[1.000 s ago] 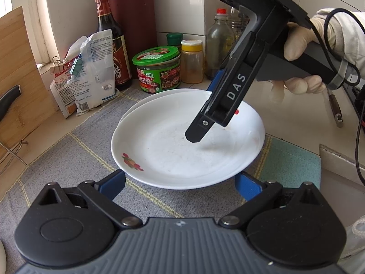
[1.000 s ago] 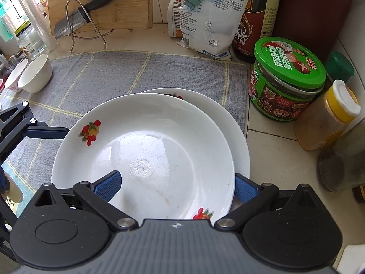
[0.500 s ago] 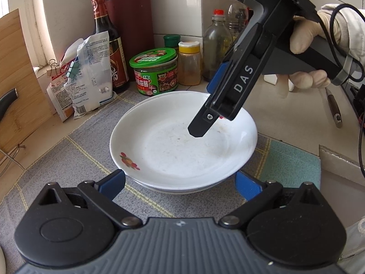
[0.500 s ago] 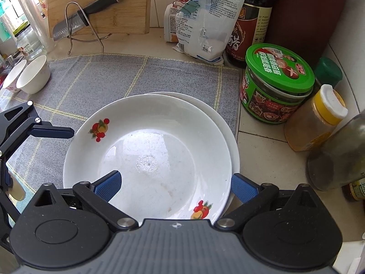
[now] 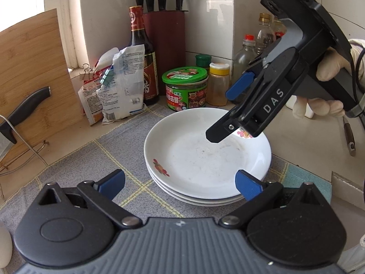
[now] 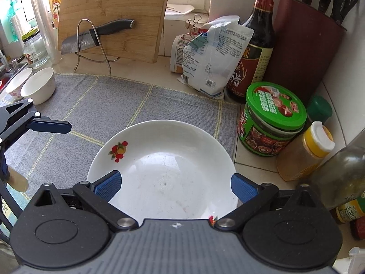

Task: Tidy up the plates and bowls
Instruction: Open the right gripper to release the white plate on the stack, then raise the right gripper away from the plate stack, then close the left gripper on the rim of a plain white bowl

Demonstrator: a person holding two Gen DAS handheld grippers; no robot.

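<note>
Three white plates sit stacked on the grey mat, just beside the green-lidded jar. Both the left gripper and right gripper hang spread wide, gripping nothing, the right one above the stack's far rim.

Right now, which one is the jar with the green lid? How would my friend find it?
Find the dark red knife block in the tiled corner. Just in front of it, off the grey mat's edge, sits the squat jar. It alone has a wide bright green lid with pictures; the spice jar beside it has a yellow cap.
</note>
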